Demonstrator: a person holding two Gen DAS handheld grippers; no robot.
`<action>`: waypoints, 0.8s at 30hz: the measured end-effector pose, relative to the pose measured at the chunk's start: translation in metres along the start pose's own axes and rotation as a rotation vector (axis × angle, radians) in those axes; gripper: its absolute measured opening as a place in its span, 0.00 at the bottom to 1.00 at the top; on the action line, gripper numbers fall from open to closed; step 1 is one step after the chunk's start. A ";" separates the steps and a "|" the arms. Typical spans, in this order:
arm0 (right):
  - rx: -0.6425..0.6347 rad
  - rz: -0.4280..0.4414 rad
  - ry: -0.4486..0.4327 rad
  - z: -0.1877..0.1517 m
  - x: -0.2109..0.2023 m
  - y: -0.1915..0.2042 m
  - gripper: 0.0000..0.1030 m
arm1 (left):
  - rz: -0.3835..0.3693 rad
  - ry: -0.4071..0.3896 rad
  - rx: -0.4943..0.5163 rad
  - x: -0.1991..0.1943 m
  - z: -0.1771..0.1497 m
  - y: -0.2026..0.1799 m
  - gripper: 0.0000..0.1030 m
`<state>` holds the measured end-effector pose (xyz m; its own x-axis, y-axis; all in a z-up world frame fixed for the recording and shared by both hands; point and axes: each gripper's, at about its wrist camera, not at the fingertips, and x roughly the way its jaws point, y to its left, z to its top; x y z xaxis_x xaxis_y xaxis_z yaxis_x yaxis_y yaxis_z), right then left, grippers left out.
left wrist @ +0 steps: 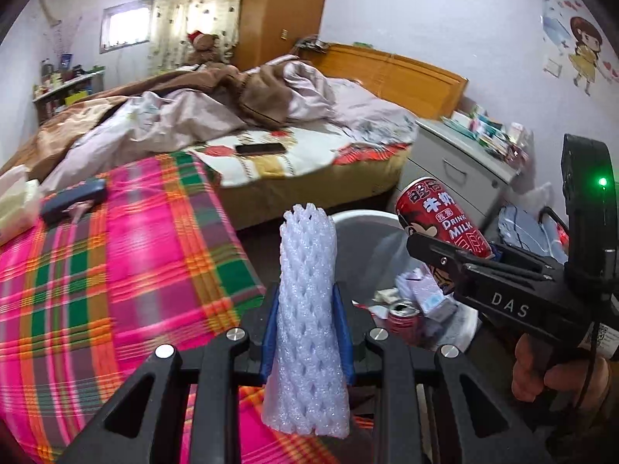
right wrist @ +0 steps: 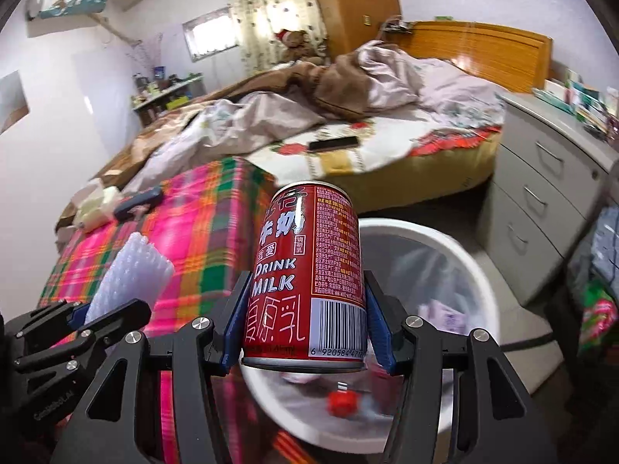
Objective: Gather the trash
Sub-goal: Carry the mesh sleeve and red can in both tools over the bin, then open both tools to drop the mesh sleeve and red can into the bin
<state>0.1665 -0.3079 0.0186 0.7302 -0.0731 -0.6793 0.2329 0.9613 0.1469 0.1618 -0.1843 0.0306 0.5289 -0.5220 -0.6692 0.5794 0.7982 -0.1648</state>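
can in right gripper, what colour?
Red can, white lettering; clearest in right wrist view.

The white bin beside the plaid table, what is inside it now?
Inside the white bin lie a red can, a pale lilac carton and some paper scraps. The milk can in the right gripper covers part of the bin; its bottom stays hidden.

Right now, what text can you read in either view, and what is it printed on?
"DRINK MILK": red can, held in the right tool.
"6 920584 47...": under the can's barcode; the rest is cut off.
"DAS": side of the right tool, left wrist view.
Chinese characters on the can: large ones visible; fine print too small.
Foam net in the left tool: no text.
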 end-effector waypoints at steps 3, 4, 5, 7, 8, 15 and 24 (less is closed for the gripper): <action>0.014 -0.031 0.016 -0.004 0.001 -0.020 0.53 | -0.013 0.018 0.022 0.013 0.001 -0.017 0.27; 0.019 -0.037 0.023 -0.005 0.002 -0.025 0.53 | -0.026 0.027 0.021 0.016 0.000 -0.020 0.27; 0.026 -0.046 0.033 -0.007 0.004 -0.031 0.53 | -0.037 0.036 0.022 0.021 0.000 -0.025 0.27; 0.030 -0.059 0.050 -0.010 0.006 -0.041 0.53 | -0.033 0.047 0.038 0.029 -0.001 -0.035 0.27; 0.031 -0.063 0.060 -0.011 0.008 -0.045 0.53 | -0.035 0.051 0.043 0.032 -0.002 -0.039 0.27; 0.053 -0.074 0.101 -0.019 0.016 -0.068 0.53 | -0.057 0.084 0.058 0.051 -0.005 -0.056 0.29; 0.065 -0.054 0.073 -0.020 0.008 -0.076 0.56 | -0.030 0.069 0.041 0.049 -0.006 -0.057 0.62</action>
<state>0.1420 -0.3758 -0.0128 0.6674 -0.1021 -0.7377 0.3132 0.9372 0.1537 0.1510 -0.2539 0.0025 0.4673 -0.5224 -0.7132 0.6202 0.7686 -0.1566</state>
